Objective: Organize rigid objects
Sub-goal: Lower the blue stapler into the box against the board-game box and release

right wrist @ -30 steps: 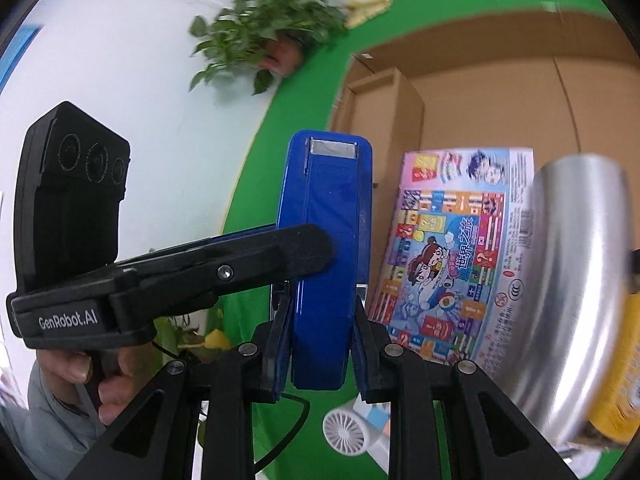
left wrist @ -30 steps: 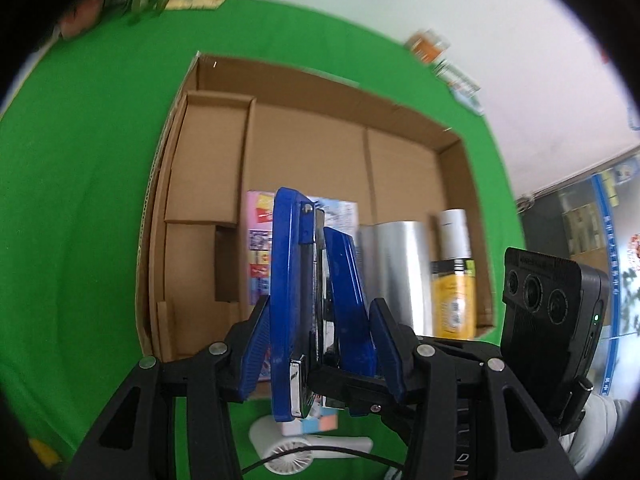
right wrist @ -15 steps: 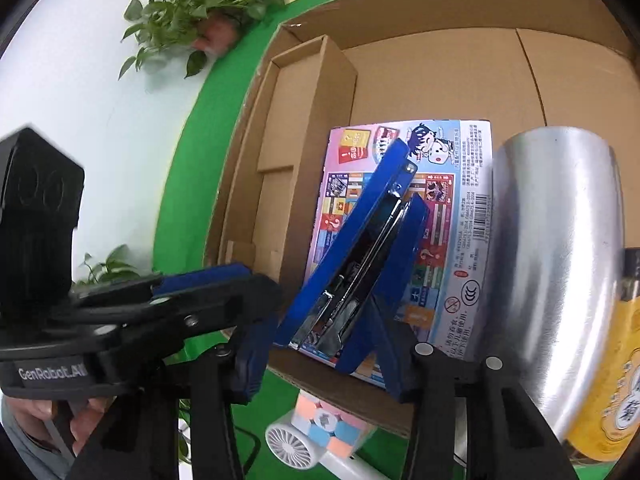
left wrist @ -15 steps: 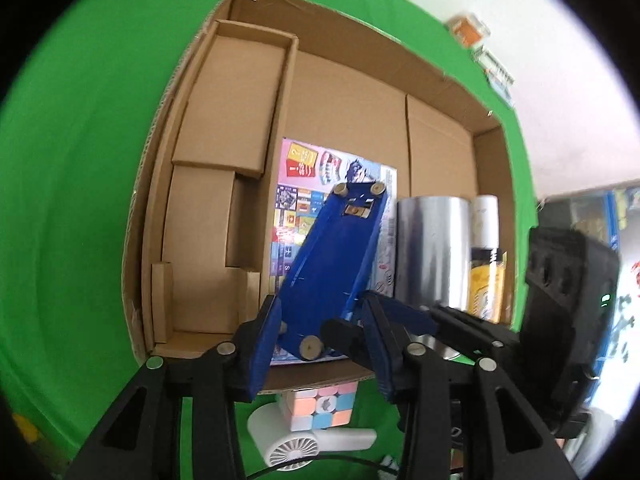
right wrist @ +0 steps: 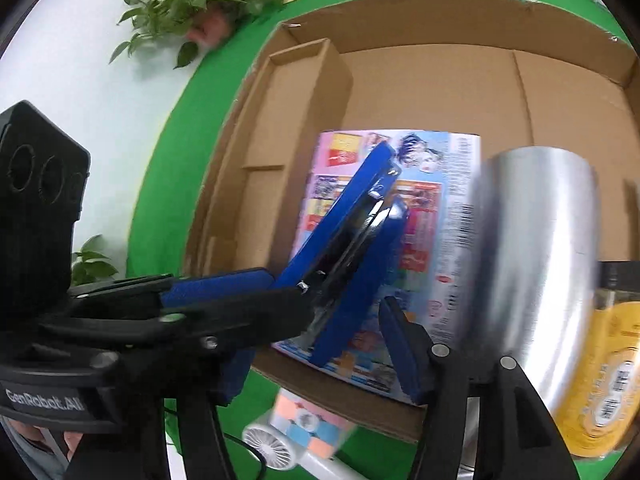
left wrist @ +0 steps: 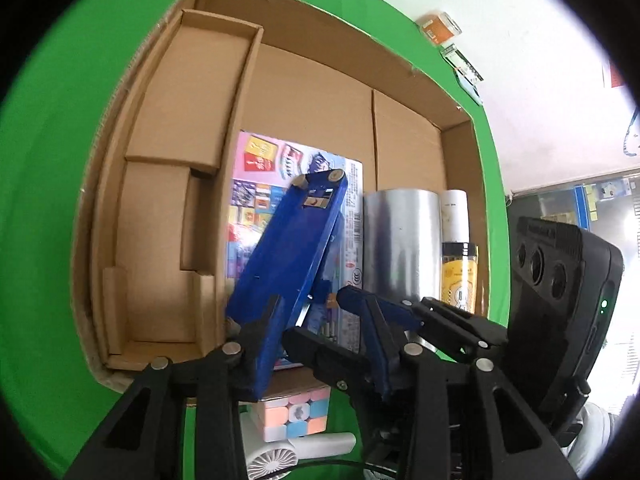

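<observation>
Left wrist view: the cardboard box (left wrist: 304,80) holds a colourful game box (left wrist: 352,184), a silver cylinder (left wrist: 400,240) and a yellow bottle (left wrist: 459,276) at centre right. The left gripper (left wrist: 308,324) has its jaws spread, the blue stapler (left wrist: 292,256) leaning against the left one.

Right wrist view: the right gripper (right wrist: 320,320) has its jaws wide apart; half a second ago they flanked the stapler more closely.
</observation>
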`<state>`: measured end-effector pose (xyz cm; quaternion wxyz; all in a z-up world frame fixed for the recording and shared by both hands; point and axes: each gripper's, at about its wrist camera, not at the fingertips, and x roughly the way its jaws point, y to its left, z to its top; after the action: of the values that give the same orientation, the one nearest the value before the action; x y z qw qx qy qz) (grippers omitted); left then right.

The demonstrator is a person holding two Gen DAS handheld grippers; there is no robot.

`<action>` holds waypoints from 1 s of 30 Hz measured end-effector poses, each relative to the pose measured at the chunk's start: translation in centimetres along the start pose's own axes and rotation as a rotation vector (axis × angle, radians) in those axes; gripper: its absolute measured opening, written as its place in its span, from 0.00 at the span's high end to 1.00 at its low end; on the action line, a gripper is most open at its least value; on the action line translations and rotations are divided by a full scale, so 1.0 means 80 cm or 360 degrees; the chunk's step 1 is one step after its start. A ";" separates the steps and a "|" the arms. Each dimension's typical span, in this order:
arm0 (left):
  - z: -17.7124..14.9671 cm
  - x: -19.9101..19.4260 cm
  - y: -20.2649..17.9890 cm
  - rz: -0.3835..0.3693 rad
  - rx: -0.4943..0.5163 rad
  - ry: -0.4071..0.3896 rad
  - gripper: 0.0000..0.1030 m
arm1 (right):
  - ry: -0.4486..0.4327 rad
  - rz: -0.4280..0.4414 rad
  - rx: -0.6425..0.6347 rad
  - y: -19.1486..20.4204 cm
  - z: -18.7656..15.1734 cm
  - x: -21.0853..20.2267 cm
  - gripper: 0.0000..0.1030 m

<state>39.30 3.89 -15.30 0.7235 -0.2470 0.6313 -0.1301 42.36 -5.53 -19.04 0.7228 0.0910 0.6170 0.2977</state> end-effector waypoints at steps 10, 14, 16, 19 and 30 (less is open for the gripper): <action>-0.021 -0.020 0.020 0.0044 -0.0016 0.0074 0.67 | 0.0117 0.0337 -0.0059 0.029 -0.027 0.014 0.44; -0.028 -0.022 0.022 0.0019 0.0004 0.0089 0.67 | 0.0070 0.0240 -0.0166 0.044 -0.040 0.001 0.44; -0.025 -0.035 0.018 0.0045 0.0042 -0.0004 0.67 | 0.0004 0.0171 -0.0137 0.039 -0.047 -0.019 0.41; -0.013 -0.051 0.008 0.0034 0.0121 -0.0121 0.67 | -0.0097 0.0074 -0.0116 0.029 -0.062 -0.058 0.36; 0.029 0.041 -0.027 0.0326 0.0346 0.0130 0.88 | -0.0139 0.0078 0.0012 0.001 -0.113 -0.117 0.29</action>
<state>42.43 0.90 -16.76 0.7293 -0.0960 0.6642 -0.1331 33.19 -12.65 -13.19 0.7411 0.1219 0.5836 0.3088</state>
